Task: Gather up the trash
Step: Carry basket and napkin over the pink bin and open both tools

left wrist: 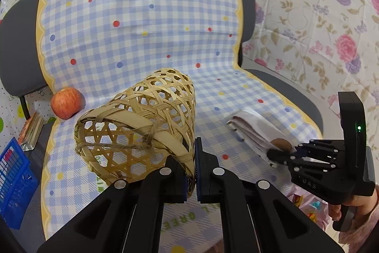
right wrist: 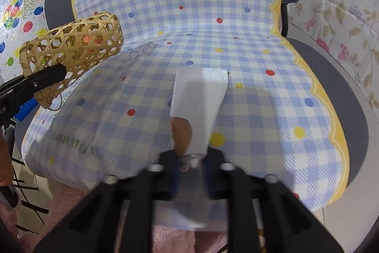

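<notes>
A red apple (left wrist: pixel 66 103) sat at nine o'clock on the checked seat cover (left wrist: pixel 142 23), against the chair back. Just right of it, the woven bamboo basket (left wrist: pixel 137 125) lay tipped on its side, and the left gripper (left wrist: pixel 191 178) was clenched on its rim, the strip of bamboo pinched between the blue pads. In the right wrist view the same basket (right wrist: pixel 75 49) hung at ten o'clock. Further right, the folded white tissue (right wrist: pixel 199 101) with its brown stain lay near the middle of the seat; the right gripper (right wrist: pixel 193 164) was grasping its near end. In the left view that tissue (left wrist: pixel 251 129) sat at three o'clock.
</notes>
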Demonstrator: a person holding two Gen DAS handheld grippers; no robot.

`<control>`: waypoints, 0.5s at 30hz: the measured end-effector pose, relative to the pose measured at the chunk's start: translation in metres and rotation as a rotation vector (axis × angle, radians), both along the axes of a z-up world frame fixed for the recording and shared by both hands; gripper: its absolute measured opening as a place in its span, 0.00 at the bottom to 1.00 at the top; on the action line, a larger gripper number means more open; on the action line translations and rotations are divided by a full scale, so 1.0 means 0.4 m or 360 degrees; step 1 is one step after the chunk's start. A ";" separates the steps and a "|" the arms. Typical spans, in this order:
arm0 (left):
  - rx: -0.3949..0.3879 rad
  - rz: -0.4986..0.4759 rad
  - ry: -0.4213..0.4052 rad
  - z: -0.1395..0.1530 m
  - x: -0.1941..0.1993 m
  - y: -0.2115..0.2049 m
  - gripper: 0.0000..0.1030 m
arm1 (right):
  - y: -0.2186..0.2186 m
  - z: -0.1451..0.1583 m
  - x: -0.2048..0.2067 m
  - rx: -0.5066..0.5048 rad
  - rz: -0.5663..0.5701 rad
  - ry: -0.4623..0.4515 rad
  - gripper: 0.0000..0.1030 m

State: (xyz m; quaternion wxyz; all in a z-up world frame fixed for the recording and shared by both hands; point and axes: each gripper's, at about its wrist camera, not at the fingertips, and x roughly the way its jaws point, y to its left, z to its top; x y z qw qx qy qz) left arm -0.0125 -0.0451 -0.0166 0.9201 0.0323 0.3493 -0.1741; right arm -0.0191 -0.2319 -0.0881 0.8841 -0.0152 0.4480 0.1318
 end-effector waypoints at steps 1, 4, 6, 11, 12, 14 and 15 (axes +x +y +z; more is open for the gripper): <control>-0.0007 -0.0018 -0.0008 0.007 -0.010 -0.007 0.05 | -0.008 0.011 -0.007 0.0000 -0.0012 -0.0026 0.07; -0.0032 -0.0075 -0.0044 0.031 -0.040 -0.029 0.05 | -0.044 0.066 -0.036 0.0013 -0.0044 -0.0103 0.07; -0.0056 -0.0124 -0.0080 0.052 -0.067 -0.051 0.05 | -0.053 0.100 -0.061 0.0004 -0.0060 -0.0153 0.07; -0.0091 -0.0232 -0.0127 0.078 -0.128 -0.107 0.05 | -0.090 0.178 -0.146 -0.0008 -0.0131 -0.0254 0.07; -0.0096 -0.0247 -0.0129 0.079 -0.135 -0.114 0.05 | -0.095 0.185 -0.157 -0.0010 -0.0145 -0.0261 0.07; -0.0101 -0.0278 -0.0136 0.079 -0.155 -0.134 0.05 | -0.110 0.200 -0.186 -0.0017 -0.0180 -0.0272 0.07; -0.0102 -0.0299 -0.0138 0.079 -0.168 -0.147 0.05 | -0.120 0.206 -0.205 -0.0023 -0.0204 -0.0278 0.07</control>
